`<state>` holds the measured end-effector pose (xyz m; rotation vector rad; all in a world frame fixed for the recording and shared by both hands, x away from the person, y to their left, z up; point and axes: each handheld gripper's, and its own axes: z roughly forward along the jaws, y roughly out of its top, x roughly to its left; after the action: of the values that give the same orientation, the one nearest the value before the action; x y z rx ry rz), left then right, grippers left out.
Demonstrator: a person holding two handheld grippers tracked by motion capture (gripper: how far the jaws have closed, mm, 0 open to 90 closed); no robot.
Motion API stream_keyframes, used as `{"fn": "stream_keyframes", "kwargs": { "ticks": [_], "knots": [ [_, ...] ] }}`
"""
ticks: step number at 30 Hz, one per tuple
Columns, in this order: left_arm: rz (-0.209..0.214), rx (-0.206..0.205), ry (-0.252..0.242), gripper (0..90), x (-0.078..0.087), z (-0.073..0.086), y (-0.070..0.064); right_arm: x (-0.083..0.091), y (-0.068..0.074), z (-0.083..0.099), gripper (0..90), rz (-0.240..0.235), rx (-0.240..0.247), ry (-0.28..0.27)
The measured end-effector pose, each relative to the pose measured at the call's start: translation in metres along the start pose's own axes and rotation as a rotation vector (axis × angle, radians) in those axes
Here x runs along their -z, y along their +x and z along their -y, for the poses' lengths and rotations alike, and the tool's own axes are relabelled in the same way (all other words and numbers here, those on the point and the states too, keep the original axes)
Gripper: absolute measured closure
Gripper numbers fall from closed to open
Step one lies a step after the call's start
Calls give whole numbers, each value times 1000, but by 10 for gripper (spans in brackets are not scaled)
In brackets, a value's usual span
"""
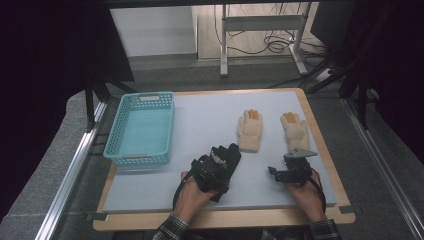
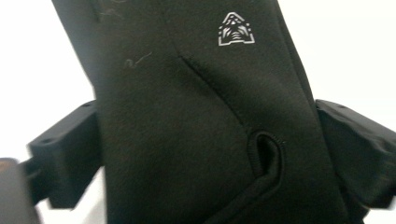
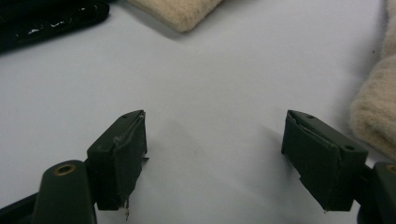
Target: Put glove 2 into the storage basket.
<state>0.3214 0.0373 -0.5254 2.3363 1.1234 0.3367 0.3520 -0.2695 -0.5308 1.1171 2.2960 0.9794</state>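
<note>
Broadly, a pale blue-grey mat [image 1: 210, 120] on a wood-edged table [image 1: 320, 145] carries everything. At its far left stands a turquoise mesh basket [image 1: 141, 129], long side running away from the person, with nothing visible inside it. Toward the right lie two cream knitted gloves with orange fingertips, flat and side by side, cuffs toward the person: the left cream glove [image 1: 249, 130] sits near the mat's middle, the right cream glove [image 1: 295, 131] close to the right edge, a strip of mat between them.

Nearer the person, a black glove [image 1: 227, 159] lies left of the cream pair, its fingers just beside the left cream glove's cuff. The left gripper [image 1: 210, 170] is over it; in the left gripper view the black glove [image 2: 196, 116], marked with a small white logo [image 2: 236, 30], runs between the two jaws, which stand on either side of the fabric, though whether they press it I cannot tell.

The right gripper [image 1: 292, 172] sits near the cuff of the right cream glove. In the right gripper view its jaws are spread wide over bare mat, the right gripper [image 3: 215, 154] holding nothing.
</note>
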Motion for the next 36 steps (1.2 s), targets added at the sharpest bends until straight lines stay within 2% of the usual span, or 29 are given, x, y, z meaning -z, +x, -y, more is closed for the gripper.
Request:
{"fn": "stream_keyframes", "kwargs": {
  "ticks": [1,2,4,5,6,8,12,15,22,23,27,29,31,32,33,36],
  "knots": [
    [0,4,-2,128,1,0,3,0,0,0,218,0,1,0],
    [3,5,-8,252,4,0,10,0,0,0,218,1,1,0],
    [3,1,-8,397,6,0,14,0,0,0,218,-1,1,0],
    [4,3,-13,465,8,1,21,0,0,0,218,-1,1,0],
    [10,10,-17,526,9,1,24,0,0,0,218,-1,0,0],
    [19,16,-22,584,9,2,26,0,0,0,218,-1,0,0],
    [41,22,-37,616,14,0,32,0,0,0,218,-1,1,2],
    [40,19,-38,616,18,-3,35,0,0,0,217,-1,1,2],
    [14,24,-77,612,44,-22,52,0,0,0,217,-2,0,0],
    [1,30,-86,610,51,-28,56,0,0,0,217,-2,1,0],
    [-24,32,-88,607,64,-39,68,0,0,0,216,-2,2,-1],
    [-30,41,-89,606,67,-41,71,0,0,0,216,-2,0,1],
    [-44,50,-88,606,73,-45,79,0,0,0,215,-3,0,1],
    [-54,61,-87,606,79,-47,87,0,0,0,215,-3,0,1],
    [-54,61,-87,606,79,-47,87,0,0,0,215,-3,1,1],
    [-74,74,-85,606,89,-48,100,0,0,0,214,-3,1,1]
  ]
}}
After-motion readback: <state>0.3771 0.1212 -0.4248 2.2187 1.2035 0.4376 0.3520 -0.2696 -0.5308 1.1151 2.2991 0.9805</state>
